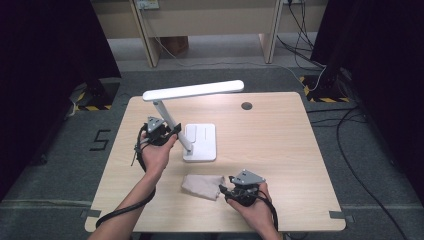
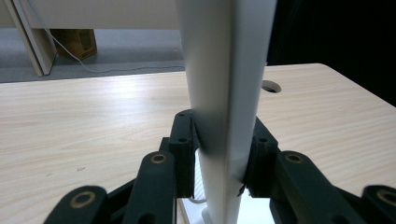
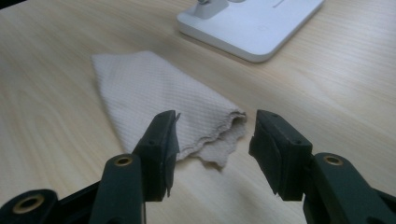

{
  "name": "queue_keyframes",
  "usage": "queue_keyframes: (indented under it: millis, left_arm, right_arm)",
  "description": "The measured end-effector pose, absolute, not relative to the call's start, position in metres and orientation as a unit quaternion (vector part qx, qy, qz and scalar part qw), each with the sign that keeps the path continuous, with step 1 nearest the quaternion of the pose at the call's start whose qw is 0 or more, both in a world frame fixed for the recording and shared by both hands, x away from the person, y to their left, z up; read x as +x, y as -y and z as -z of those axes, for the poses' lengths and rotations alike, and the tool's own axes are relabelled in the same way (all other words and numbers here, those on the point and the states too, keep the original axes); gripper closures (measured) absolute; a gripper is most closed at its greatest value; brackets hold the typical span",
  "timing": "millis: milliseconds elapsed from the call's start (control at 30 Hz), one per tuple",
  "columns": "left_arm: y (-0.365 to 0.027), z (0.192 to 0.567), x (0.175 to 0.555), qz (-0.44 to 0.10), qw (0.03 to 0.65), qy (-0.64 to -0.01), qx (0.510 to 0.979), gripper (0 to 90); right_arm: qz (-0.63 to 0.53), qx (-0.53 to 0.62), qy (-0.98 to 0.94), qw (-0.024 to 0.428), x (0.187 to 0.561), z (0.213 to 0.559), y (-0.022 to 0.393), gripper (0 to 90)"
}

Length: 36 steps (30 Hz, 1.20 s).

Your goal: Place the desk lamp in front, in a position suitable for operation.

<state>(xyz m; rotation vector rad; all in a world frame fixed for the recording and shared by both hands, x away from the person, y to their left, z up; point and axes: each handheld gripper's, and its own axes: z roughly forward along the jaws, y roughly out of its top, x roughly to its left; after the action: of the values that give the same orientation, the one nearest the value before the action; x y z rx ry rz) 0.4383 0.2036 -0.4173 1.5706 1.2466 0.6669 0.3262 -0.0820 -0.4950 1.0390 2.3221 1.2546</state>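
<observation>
A white desk lamp stands on the table: flat base (image 1: pixel 202 142), slanted stem (image 1: pixel 170 120), long head (image 1: pixel 195 91) lying level above. My left gripper (image 1: pixel 169 131) is shut on the stem; in the left gripper view both pads press the stem (image 2: pixel 224 84) from either side, the left gripper (image 2: pixel 222 144) straddling it low down. A folded beige cloth (image 1: pixel 200 186) lies in front of the base. My right gripper (image 1: pixel 223 192) sits at its right end, open. In the right gripper view, the right gripper (image 3: pixel 212 135) has the cloth's frayed corner (image 3: pixel 219 126) between its jaws, untouched.
The wooden table (image 1: pixel 280 150) has a round cable hole (image 1: pixel 246 106) at the back. The lamp base (image 3: pixel 252 28) lies just beyond the cloth. Cables run over the grey floor to the right of the table, and shelf legs stand behind it.
</observation>
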Motion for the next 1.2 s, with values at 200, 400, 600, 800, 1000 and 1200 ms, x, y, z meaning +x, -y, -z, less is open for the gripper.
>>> queue_keyframes:
  millis: [200, 400, 600, 800, 1000, 1200]
  left_arm:
    - [-0.200, 0.417, 0.428, -0.271, 0.494, -0.505, 0.654, 69.3]
    - [-0.196, 0.417, 0.419, -0.272, 0.496, -0.496, 0.659, 69.0]
    - [-0.191, 0.419, 0.408, -0.278, 0.498, -0.485, 0.663, 68.6]
    - [-0.188, 0.419, 0.399, -0.274, 0.502, -0.476, 0.668, 68.8]
    - [-0.184, 0.420, 0.391, -0.277, 0.505, -0.470, 0.669, 68.3]
    - [-0.183, 0.420, 0.384, -0.275, 0.505, -0.465, 0.674, 68.1]
  right_arm:
    - [-0.443, 0.301, -0.833, 0.137, 0.335, 0.488, 0.066, 39.5]
    - [-0.429, 0.283, -0.850, 0.117, 0.355, 0.491, 0.055, 36.3]
    - [-0.402, 0.284, -0.865, 0.103, 0.370, 0.508, 0.047, 36.5]
    - [-0.401, 0.285, -0.866, 0.090, 0.371, 0.514, 0.046, 37.1]
    - [-0.391, 0.259, -0.878, 0.092, 0.367, 0.513, 0.048, 54.5]
    - [-0.393, 0.238, -0.885, 0.074, 0.359, 0.512, 0.045, 78.2]
